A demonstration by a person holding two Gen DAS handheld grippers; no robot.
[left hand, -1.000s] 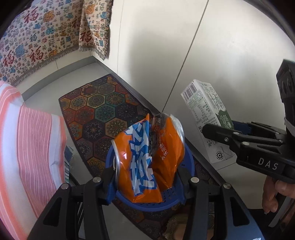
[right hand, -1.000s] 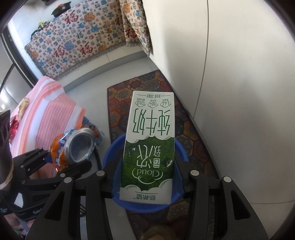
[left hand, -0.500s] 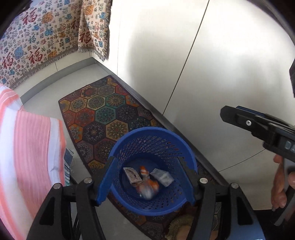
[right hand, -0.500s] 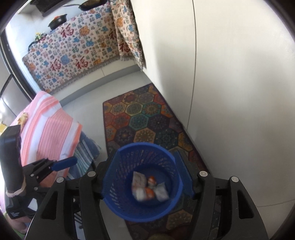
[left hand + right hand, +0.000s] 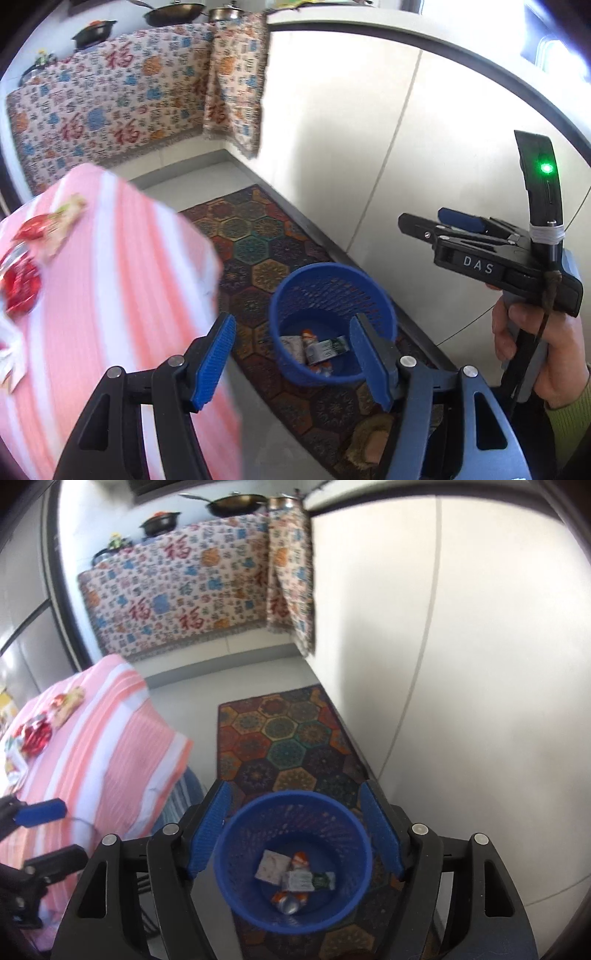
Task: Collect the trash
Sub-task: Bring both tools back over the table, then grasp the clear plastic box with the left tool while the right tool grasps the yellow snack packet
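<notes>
Blue perforated plastic wastebasket (image 5: 295,853), round and tapered, sits on a hexagon-patterned rug (image 5: 291,738) low centre of the right wrist frame, just beside the smooth pale cabinet wall. Inside on its floor: crushed orange drink can (image 5: 291,901), green-and-white milk carton (image 5: 310,880) lying flat, a pale paper wrapper (image 5: 271,866), all touching. Right tongs (image 5: 295,834) empty, ribbed blue pads spread wide and opening further, basket seen between them but well below. Left tongs (image 5: 291,362) also empty, pads wide apart, framing the basket (image 5: 332,321) at lower centre of its view. At right of the left view, a hand (image 5: 535,350) in a green knit sleeve grips the right tool's black handle. Pink-and-white striped cloth covers the tabletop (image 5: 96,746) at left; shiny red foil wrappers (image 5: 33,736) lie on it, upper left. Patterned fringed fabric (image 5: 177,590) hangs at the back, blurred.
</notes>
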